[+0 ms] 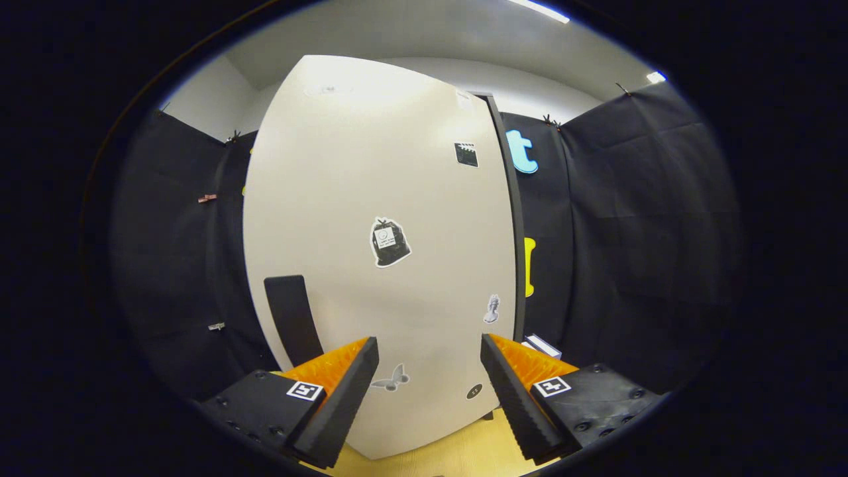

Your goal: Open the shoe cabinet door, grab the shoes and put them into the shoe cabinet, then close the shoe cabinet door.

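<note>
A tall cream shoe cabinet door point(371, 199) stands straight ahead of me, with several stickers on it. A dark handle point(291, 318) runs upright near the door's left edge, just beyond my left finger. The door's dark right edge point(510, 218) shows beside the booth wall; whether the door is ajar I cannot tell. My gripper point(429, 361) is open, its fingers spread apart in front of the door's lower part with nothing between them.
Black cloth walls point(636, 218) close in on both sides of the cabinet. A light wooden floor point(464, 454) shows below the door. A small white and dark object point(542, 344) lies low by the cabinet's right side, behind my right finger.
</note>
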`<state>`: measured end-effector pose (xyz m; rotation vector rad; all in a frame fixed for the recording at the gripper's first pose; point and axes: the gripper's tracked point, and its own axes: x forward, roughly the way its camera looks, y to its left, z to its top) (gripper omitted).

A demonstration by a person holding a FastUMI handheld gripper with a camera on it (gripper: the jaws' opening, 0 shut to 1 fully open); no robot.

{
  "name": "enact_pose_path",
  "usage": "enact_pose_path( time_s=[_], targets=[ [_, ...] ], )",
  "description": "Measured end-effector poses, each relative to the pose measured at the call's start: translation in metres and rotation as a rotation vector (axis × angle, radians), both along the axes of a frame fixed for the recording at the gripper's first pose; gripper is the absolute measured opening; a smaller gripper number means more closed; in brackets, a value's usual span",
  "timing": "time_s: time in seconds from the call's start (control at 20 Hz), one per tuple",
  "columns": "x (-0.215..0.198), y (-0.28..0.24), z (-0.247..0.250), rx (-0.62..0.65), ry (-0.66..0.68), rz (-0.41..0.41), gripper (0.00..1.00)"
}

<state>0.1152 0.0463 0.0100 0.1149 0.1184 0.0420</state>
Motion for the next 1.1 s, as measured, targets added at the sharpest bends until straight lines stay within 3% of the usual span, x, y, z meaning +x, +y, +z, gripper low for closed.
enact_pose_path(
  time_s=[0.5, 1.1],
  targets=[
    [-0.014, 0.0, 0.003, -0.028, 0.003, -0.006, 0.99],
    [-0.016, 0.016, -0.007, -0.029, 0.044, 0.183, 1.0]
  ],
)
